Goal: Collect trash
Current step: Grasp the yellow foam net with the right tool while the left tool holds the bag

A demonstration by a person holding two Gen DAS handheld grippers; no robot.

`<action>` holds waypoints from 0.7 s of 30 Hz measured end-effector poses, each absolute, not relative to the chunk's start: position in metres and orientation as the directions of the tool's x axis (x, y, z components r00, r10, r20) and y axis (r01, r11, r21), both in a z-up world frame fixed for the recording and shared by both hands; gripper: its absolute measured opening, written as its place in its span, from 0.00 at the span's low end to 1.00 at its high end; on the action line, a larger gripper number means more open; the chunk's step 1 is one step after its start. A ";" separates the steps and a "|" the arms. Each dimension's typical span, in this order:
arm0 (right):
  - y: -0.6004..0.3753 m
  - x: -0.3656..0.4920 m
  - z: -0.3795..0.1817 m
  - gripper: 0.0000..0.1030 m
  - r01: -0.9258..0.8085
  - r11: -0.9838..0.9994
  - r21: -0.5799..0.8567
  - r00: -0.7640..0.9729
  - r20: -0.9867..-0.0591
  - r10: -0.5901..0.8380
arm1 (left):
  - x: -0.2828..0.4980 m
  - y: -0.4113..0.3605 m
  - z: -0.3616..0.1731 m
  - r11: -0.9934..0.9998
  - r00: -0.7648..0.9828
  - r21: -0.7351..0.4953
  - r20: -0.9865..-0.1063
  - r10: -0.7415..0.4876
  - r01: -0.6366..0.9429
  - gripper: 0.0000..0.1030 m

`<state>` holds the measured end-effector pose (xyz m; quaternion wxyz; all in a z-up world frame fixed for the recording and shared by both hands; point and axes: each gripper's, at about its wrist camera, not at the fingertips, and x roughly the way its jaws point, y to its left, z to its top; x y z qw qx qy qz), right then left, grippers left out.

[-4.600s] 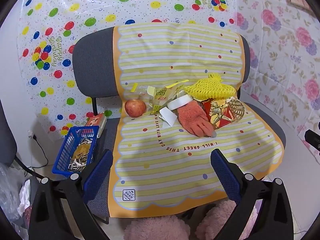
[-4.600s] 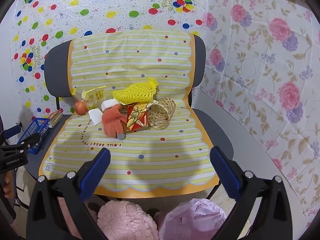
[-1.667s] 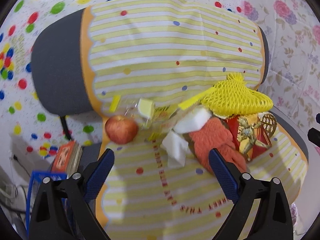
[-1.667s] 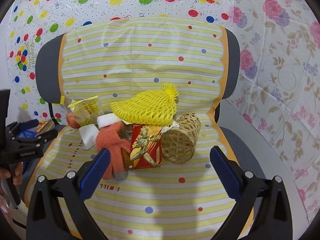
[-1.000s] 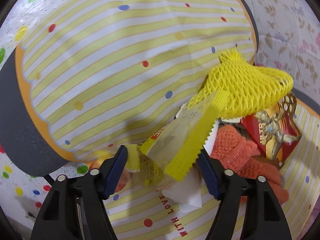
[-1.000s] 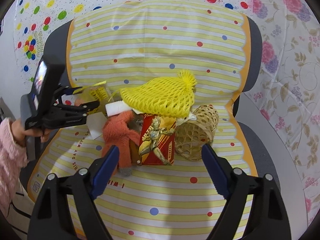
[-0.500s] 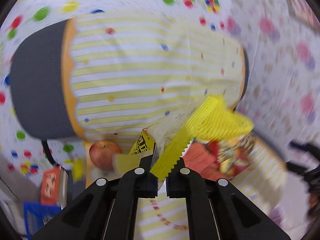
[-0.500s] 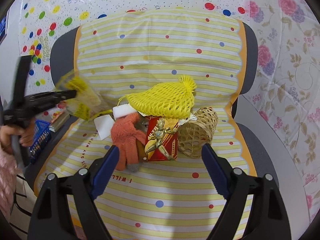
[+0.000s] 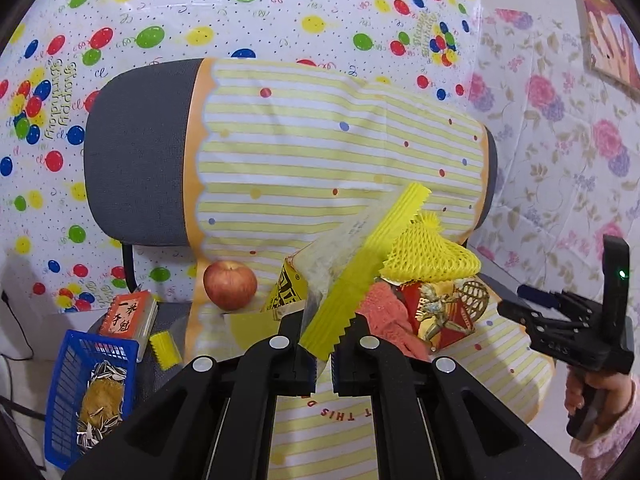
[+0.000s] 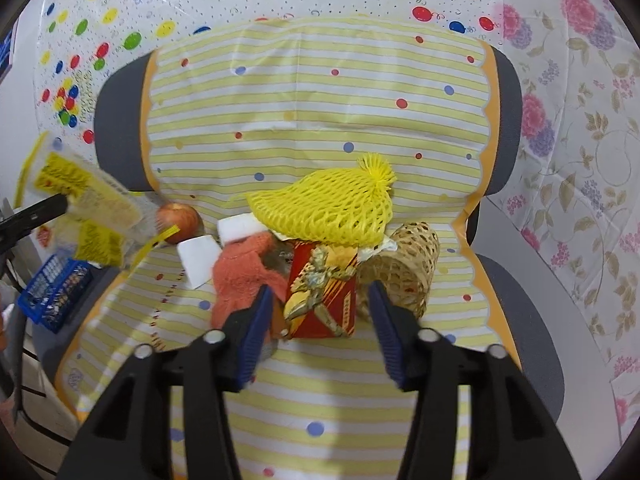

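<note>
My left gripper [image 9: 324,350] is shut on a clear snack wrapper with yellow zigzag edges [image 9: 352,264], lifted off the chair seat. In the right wrist view the wrapper [image 10: 80,196] hangs at the far left, above the seat's edge. My right gripper [image 10: 320,316] hovers low over the pile with its jaws closing. A red box with a golden figure [image 10: 320,292] stands between its fingers, with a small gap on each side. A yellow foam net [image 10: 328,208] lies on top of the box, and an orange glove [image 10: 240,272] lies to its left.
An apple [image 10: 178,222], white foam pieces [image 10: 196,260] and a wicker tube [image 10: 408,272] also lie on the striped chair cover [image 10: 320,400]. A blue basket [image 9: 92,392] of seed shells and a small book [image 9: 128,314] sit to the left of the chair.
The left gripper shut on the wrapper and carried it up and leftwards off the pile. The right gripper's jaws narrowed around the red box.
</note>
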<state>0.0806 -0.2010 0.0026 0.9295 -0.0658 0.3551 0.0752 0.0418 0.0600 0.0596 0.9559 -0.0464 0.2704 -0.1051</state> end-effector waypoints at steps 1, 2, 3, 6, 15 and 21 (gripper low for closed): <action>-0.202 0.086 0.001 0.62 -0.181 0.981 -0.072 0.740 -0.666 0.088 | 0.044 0.059 0.058 0.975 0.832 -0.142 -0.510 -0.219 0.170 0.05; -0.204 0.092 -0.001 0.62 -0.175 0.982 -0.069 0.743 -0.664 0.086 | 0.048 0.059 0.057 0.975 0.827 -0.145 -0.518 -0.218 0.166 0.05; -0.208 0.102 -0.003 0.62 -0.172 0.984 -0.047 0.740 -0.665 0.097 | 0.049 0.058 0.055 0.975 0.825 -0.147 -0.522 -0.219 0.165 0.05; -0.215 0.124 -0.007 0.62 -0.164 0.986 -0.005 0.735 -0.668 0.119 | 0.055 0.056 0.052 0.976 0.824 -0.142 -0.524 -0.213 0.163 0.06; -0.235 0.169 -0.017 0.61 -0.132 0.979 0.158 0.713 -0.670 0.205 | 0.062 0.054 0.039 0.976 0.810 -0.153 -0.546 -0.215 0.156 0.06; -0.215 0.174 -0.014 0.12 -0.142 0.983 0.119 0.701 -0.689 0.185 | 0.057 0.054 0.041 0.980 0.816 -0.143 -0.543 -0.197 0.141 0.06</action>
